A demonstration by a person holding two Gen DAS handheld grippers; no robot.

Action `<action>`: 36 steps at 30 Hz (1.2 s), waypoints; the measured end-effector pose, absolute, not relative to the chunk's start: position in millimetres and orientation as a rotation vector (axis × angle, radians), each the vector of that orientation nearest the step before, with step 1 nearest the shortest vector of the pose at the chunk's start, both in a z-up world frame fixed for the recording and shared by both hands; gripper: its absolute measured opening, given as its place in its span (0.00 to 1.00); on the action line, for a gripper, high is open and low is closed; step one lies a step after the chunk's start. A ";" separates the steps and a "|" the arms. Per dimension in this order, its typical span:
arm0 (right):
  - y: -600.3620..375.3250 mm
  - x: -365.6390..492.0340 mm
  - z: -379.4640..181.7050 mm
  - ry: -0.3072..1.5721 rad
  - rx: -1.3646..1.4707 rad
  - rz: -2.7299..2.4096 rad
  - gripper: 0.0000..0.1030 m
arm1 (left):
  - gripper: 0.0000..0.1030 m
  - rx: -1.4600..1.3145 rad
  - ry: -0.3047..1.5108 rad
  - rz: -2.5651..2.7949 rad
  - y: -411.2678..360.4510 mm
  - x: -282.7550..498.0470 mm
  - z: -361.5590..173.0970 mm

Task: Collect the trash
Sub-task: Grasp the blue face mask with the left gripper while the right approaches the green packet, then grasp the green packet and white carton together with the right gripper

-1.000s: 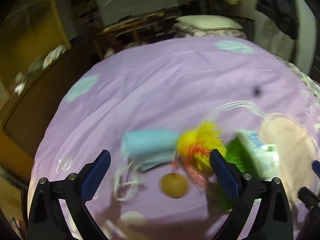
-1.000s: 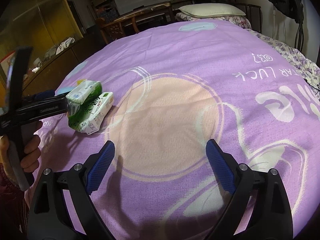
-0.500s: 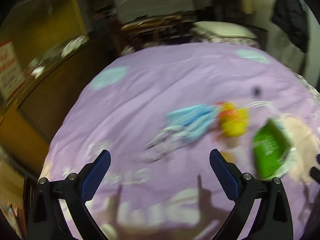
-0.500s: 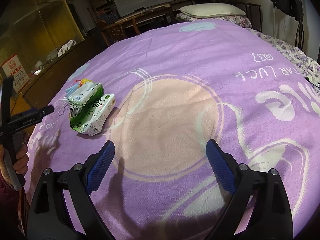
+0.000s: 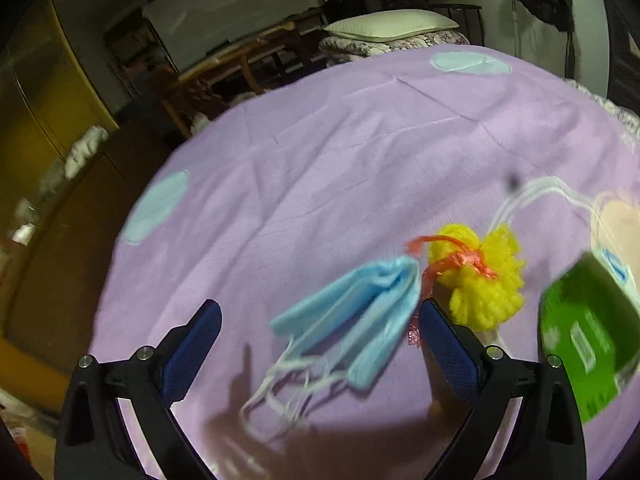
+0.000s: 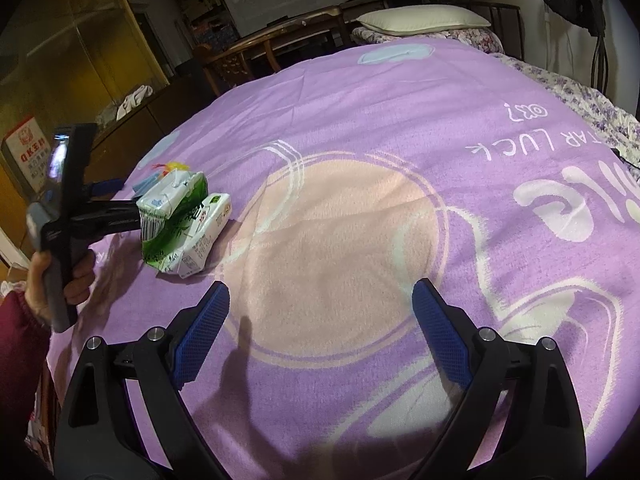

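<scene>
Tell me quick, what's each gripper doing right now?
Left gripper: open, holding nothing, face mask between its fingers.
Right gripper: open, empty, over the bedspread.

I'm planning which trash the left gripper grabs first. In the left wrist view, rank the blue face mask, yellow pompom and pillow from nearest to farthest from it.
1. Blue face mask: between the open jaws.
2. Yellow pompom: just beyond the right jaw.
3. Pillow: at the bed's far end.

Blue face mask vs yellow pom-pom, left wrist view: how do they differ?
The blue face mask is flat, pleated and folded, trailing loose white ear loops; the yellow pom-pom is a fluffy ball tied with a red ribbon. The mask lies between the open left gripper fingers; the pom-pom sits beyond the right finger. Both rest on the purple bedspread.
</scene>
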State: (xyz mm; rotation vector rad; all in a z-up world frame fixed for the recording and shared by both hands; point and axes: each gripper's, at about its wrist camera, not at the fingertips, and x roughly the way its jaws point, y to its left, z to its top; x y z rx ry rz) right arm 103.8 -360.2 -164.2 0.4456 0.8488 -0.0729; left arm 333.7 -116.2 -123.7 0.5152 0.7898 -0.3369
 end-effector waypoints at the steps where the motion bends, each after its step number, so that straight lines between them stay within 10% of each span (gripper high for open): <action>1: -359.8 104.5 -164.2 0.850 0.444 -0.076 0.88 | 0.89 0.488 0.801 -0.349 -115.9 338.4 -126.3; 7: -358.0 105.9 -163.9 0.851 0.448 -0.074 0.88 | 0.24 0.364 0.833 -0.428 -101.0 320.6 -130.9; 9: -358.1 106.2 -163.9 0.850 0.451 -0.072 0.88 | 0.20 0.317 0.838 -0.416 -85.6 310.9 -126.4; 17: -359.1 105.3 -164.0 0.850 0.448 -0.074 0.88 | 0.22 0.195 0.842 -0.315 -16.7 253.7 -105.4; 30: -356.2 106.2 -164.1 0.859 0.429 -0.084 0.88 | 0.68 0.205 0.804 -0.271 -33.2 242.9 -126.1; 36: -352.8 107.9 -163.0 0.863 0.405 -0.095 0.88 | 0.56 0.144 0.834 -0.253 -24.7 248.6 -134.6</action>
